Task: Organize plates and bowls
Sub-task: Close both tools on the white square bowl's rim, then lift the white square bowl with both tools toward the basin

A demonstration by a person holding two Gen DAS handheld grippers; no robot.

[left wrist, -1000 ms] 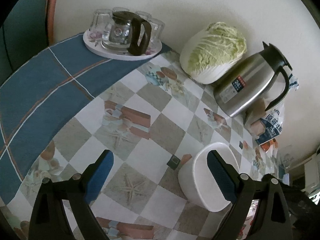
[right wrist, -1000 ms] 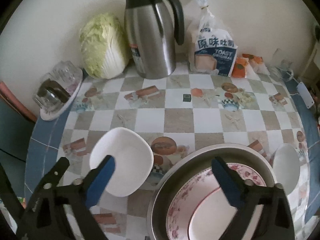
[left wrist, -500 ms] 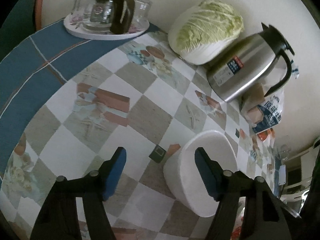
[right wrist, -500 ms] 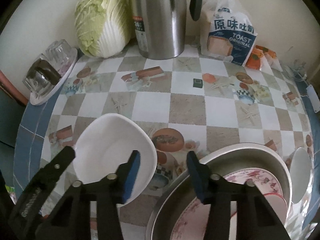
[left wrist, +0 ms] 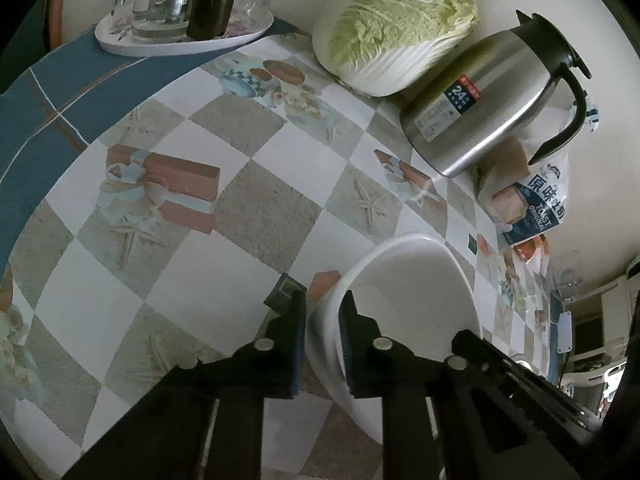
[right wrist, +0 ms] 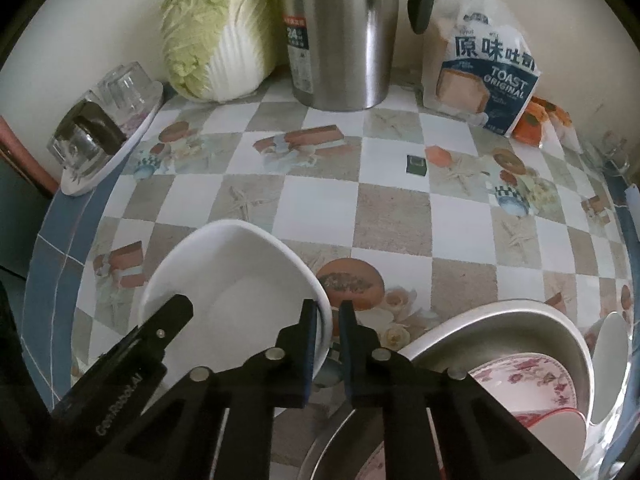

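A white squarish bowl [left wrist: 408,292] sits on the checked tablecloth. My left gripper [left wrist: 322,332] is shut on its near-left rim, one finger inside and one outside. The same bowl [right wrist: 236,284] shows in the right wrist view, where my right gripper [right wrist: 326,334] is shut on its right rim. The left gripper's arm [right wrist: 132,344] reaches in from the lower left. A metal basin [right wrist: 500,328] at the lower right holds a floral plate [right wrist: 532,380] and more dishes. A white dish [right wrist: 608,360] stands at the basin's right edge.
At the back by the wall are a cabbage [right wrist: 216,28], a steel thermos jug [right wrist: 344,32] and a bag of toast [right wrist: 488,72]. A tray with glasses and a glass teapot [left wrist: 184,8] stands at the back left on the blue border.
Both grippers have moved forward and closed from wide open onto opposite sides of the white bowl's rim.
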